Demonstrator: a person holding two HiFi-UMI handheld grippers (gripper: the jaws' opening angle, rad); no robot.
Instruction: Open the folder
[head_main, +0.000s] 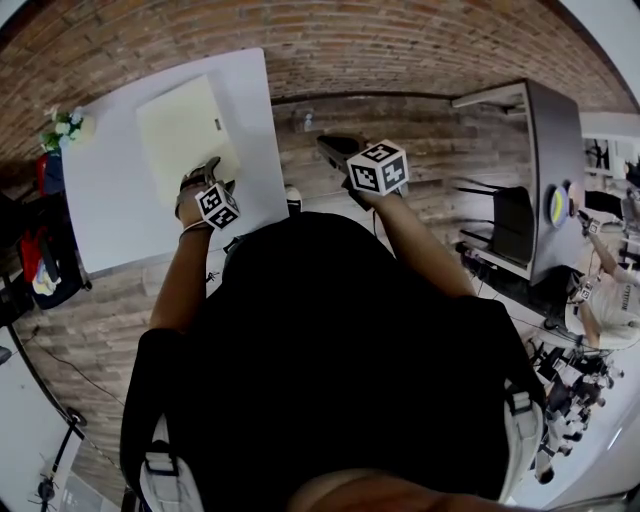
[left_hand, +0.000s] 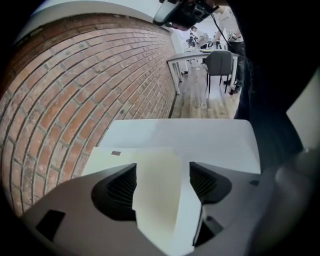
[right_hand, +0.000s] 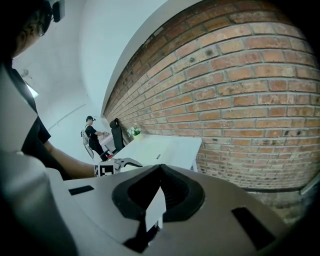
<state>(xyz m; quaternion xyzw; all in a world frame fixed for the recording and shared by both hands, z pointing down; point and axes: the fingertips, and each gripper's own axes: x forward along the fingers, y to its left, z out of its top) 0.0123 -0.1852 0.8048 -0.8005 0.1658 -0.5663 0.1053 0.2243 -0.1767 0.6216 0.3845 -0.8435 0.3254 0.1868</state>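
A pale yellow folder (head_main: 185, 128) lies closed on the white table (head_main: 120, 205) at the upper left of the head view. My left gripper (head_main: 205, 178) hangs over the folder's near edge, pointing steeply down. In the left gripper view its jaws (left_hand: 162, 172) stand wide apart, the folder (left_hand: 155, 200) lies between them, and the pads do not press on it. A small grey label (left_hand: 116, 153) sits on the folder's cover. My right gripper (head_main: 332, 146) is held off the table's right side over the floor, its tips (right_hand: 160, 167) together with nothing gripped.
A brick wall (right_hand: 240, 100) runs behind the table (right_hand: 165, 147). A small flower pot (head_main: 65, 125) stands at the table's far left corner. A grey desk (head_main: 545, 170) and chair (head_main: 510, 220) stand to the right, with a seated person (head_main: 610, 310) beyond.
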